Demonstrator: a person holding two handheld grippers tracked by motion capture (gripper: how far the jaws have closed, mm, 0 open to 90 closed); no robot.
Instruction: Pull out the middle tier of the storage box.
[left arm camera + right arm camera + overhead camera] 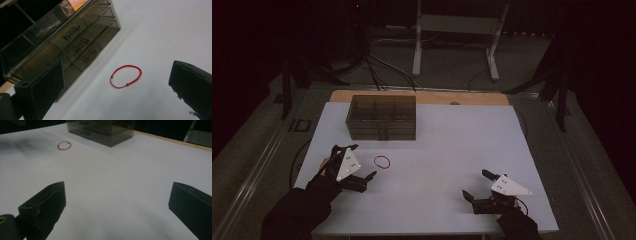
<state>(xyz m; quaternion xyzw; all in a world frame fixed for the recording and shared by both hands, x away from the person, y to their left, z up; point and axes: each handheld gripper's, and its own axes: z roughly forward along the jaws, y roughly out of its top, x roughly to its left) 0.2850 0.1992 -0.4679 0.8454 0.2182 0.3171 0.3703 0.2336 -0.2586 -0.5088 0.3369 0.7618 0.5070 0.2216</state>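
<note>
White table [437, 150] carries a red band [382, 161] lying flat before the drawer box [382, 117]; left gripper [360, 161], fingers apart, faces it, likely to pinch; right gripper [476, 184] waits, fingers apart.

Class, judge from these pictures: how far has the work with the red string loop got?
Barely begun. Done: nothing visible; the smoky drawer box looks shut. In hand: the left tongs, open, sit beside the red string loop, which lies flat on the white table. The right tongs rest open, apart. Left: gripping and moving the loop.
</note>
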